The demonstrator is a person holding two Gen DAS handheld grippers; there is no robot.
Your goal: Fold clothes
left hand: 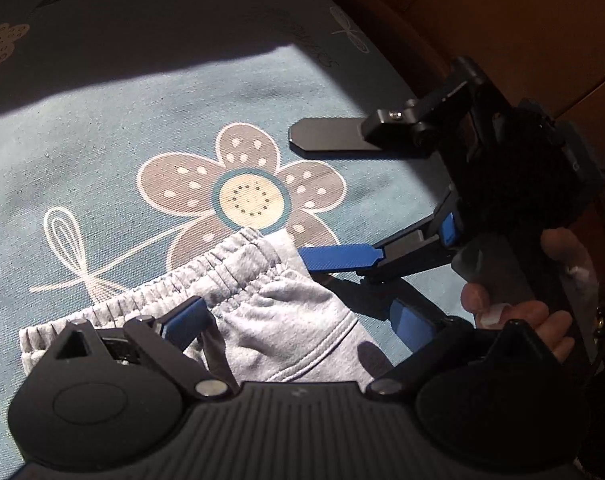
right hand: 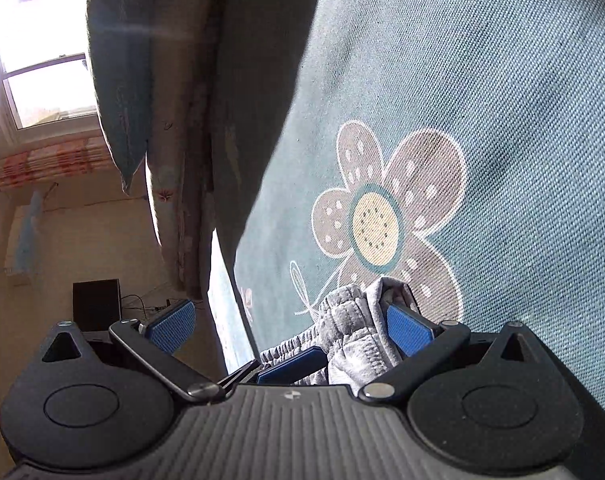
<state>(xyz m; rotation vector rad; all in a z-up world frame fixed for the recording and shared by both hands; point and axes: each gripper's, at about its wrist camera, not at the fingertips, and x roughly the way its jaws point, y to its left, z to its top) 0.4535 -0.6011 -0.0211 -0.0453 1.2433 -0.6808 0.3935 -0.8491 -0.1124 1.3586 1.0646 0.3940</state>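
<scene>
A pair of light grey sweatpants (left hand: pixel 270 312) lies on a blue bedsheet (left hand: pixel 102 152) printed with a large brown flower (left hand: pixel 246 196), the elastic waistband (left hand: pixel 190 280) running from the near left up toward the flower's centre, the rest of the garment trailing toward the near edge of the left wrist view. Sunlight falls across the middle of the sheet; its far part is in shadow, and brown wooden flooring (left hand: pixel 522 20) shows at far right. The right wrist view, tilted sideways, takes in a bright window (right hand: pixel 42 60), a hanging curtain (right hand: pixel 174 120) and a cream wall.

The left gripper (left hand: pixel 302 324) stands wide open over the cloth, one blue finger (left hand: pixel 186 320) resting on the fabric just below the waistband, the other (left hand: pixel 410 324) off the garment's right edge. The right gripper (left hand: pixel 330 200), held in a hand (left hand: pixel 542 312) at right, is also spread wide, its blue finger (left hand: pixel 338 260) touching the waistband's far corner, nothing clamped. In its own view, fabric bunches against its right finger (right hand: pixel 406 328)
</scene>
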